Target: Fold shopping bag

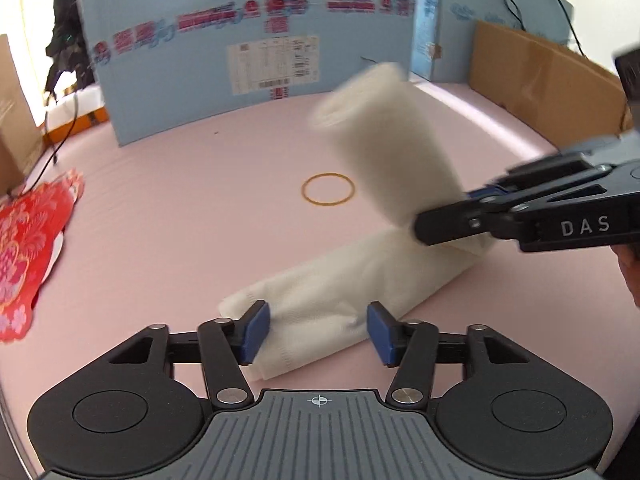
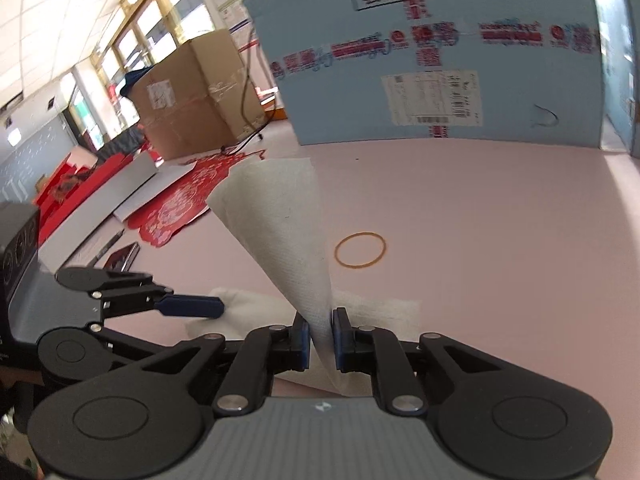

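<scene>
Shopping bag (image 1: 352, 276) pinched in right claw (image 2: 320, 336), near end between spread left claw (image 1: 318, 330).

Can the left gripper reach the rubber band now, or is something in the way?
Probably yes. The rubber band lies bare on the mat, ahead of the open left gripper; only the low part of the bag lies between.
</scene>
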The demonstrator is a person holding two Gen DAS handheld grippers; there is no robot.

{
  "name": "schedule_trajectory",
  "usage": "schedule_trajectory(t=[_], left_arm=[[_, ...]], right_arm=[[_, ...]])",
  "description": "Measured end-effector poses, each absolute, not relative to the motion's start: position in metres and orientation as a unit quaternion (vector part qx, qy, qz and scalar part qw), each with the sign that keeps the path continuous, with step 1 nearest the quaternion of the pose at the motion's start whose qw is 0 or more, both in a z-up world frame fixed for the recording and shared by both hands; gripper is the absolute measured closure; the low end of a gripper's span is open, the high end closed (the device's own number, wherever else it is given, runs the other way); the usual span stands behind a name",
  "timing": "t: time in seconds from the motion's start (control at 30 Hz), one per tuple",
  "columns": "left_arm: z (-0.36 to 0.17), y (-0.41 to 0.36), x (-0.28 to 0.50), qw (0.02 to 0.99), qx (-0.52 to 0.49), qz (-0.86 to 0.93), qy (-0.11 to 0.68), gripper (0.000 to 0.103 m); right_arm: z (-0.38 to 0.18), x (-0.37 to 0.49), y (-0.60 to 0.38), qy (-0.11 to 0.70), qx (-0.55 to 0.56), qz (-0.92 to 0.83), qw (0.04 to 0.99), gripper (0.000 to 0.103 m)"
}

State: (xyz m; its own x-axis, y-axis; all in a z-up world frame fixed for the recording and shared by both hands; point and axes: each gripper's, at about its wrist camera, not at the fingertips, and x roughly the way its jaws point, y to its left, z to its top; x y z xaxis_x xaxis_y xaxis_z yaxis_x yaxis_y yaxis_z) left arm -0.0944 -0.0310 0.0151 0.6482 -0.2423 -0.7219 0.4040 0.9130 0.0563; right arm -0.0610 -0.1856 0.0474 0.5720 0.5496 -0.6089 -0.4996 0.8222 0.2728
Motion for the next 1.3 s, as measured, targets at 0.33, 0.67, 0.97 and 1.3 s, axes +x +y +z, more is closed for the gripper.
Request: schedule_trajectory(t=[0.33,0.67,0.97,1.3], left_arm=[[0.044,-0.008,-0.107,0.897,0.138,-0.187,0.377,0.036],[0.095,-0.015,-0.107,0.934,0.027,-0.199,0.296,0.036],[0.031,0.001,-0.078,0.923,0.092,-0.160,0.337,0.035],[0.028,0.016,-0.072,0.921,0.086,-0.182,0.333,0.025]], right_arm=[[0.040,-0.066,-0.152,0.350,-0.053,0.334,0.873,0.083],[0.036,-0.086,-0.126,0.319,-0.118,0.317,0.885,0.059],[0.049,-0.101,-0.140,0.317,-0.125,0.323,0.883,0.053],[0.040,-0.068,-0.194,0.382,0.022,0.293,0.876,0.086]])
